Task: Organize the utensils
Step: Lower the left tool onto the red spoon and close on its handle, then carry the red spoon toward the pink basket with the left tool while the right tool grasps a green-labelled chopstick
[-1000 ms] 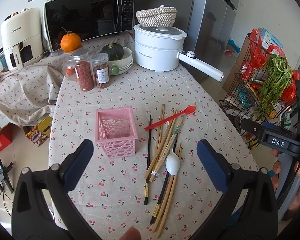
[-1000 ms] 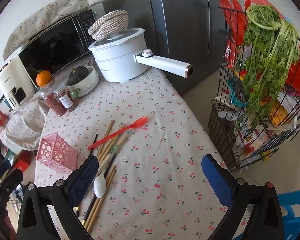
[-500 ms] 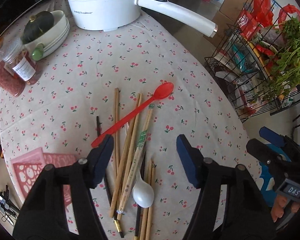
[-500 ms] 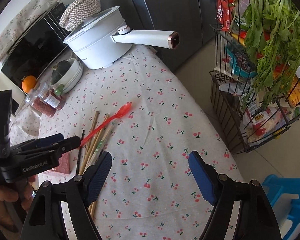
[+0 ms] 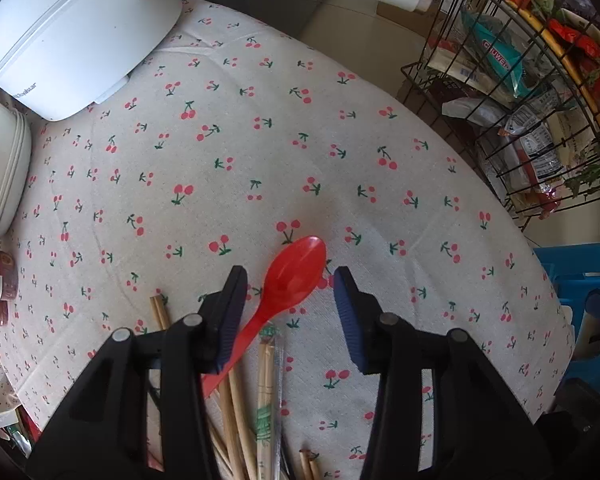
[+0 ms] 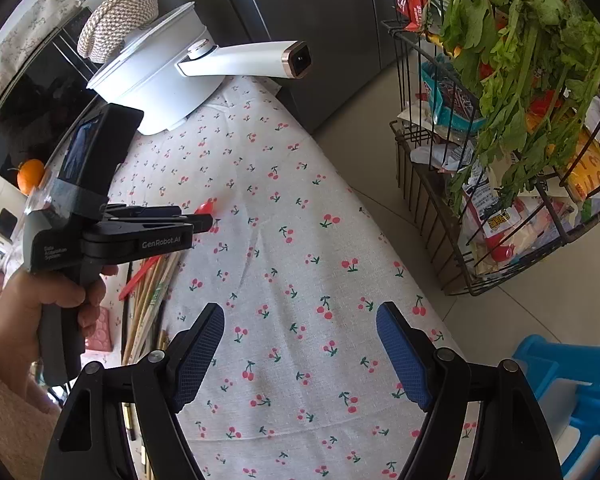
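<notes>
Red plastic spoon [image 5: 296, 276]: lies on the cherry-print counter [image 5: 260, 152], handle across the wooden chopsticks [image 5: 236, 412]. My left tool [image 5: 286, 304] straddles its neck, jaws just closing, pads not yet touching. I centre the neck and pinch squarely, or it may skid. Right tool [image 6: 300, 344]: apart, empty, over bare cloth.

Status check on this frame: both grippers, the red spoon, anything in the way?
Left gripper closing around red spoon, pads not yet touching. Right gripper open, empty. Chopsticks under spoon handle.
</notes>
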`<state>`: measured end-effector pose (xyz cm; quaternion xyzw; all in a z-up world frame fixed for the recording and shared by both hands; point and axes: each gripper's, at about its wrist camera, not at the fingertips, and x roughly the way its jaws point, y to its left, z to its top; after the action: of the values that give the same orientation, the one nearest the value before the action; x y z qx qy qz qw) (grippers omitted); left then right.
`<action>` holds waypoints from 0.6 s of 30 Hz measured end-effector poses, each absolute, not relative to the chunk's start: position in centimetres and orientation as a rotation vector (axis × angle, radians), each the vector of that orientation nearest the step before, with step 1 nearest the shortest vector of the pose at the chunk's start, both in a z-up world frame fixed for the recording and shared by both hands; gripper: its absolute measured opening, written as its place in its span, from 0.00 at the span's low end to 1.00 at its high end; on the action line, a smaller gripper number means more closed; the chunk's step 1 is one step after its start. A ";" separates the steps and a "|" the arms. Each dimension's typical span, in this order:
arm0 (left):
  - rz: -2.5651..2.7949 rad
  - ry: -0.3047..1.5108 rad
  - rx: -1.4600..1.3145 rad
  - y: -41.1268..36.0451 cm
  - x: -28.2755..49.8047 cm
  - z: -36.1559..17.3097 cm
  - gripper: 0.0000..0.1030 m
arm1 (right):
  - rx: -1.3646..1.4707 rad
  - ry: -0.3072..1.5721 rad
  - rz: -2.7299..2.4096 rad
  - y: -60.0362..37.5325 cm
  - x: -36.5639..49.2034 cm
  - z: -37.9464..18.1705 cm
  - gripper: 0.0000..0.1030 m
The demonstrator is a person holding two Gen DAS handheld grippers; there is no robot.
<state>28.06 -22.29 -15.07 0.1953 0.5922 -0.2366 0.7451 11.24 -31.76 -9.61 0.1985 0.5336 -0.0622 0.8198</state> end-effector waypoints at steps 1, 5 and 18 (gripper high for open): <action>-0.510 1.302 0.426 -22.3 28.5 -15.3 0.44 | 0.419 1.139 -0.129 -31.7 11.3 -9.7 0.77; -0.512 1.323 0.374 -22.1 29.6 -16.1 0.36 | 0.405 1.149 -0.110 -31.1 11.6 -9.8 0.77; -0.522 1.081 0.156 -16.2 24.9 -7.3 0.28 | 0.431 1.189 -0.067 -28.8 13.5 -11.3 0.77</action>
<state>24.87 -16.25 -7.27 0.0732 0.5079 -0.2453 0.8225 13.54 -28.81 -11.34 0.2012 0.5555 -0.0312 0.8062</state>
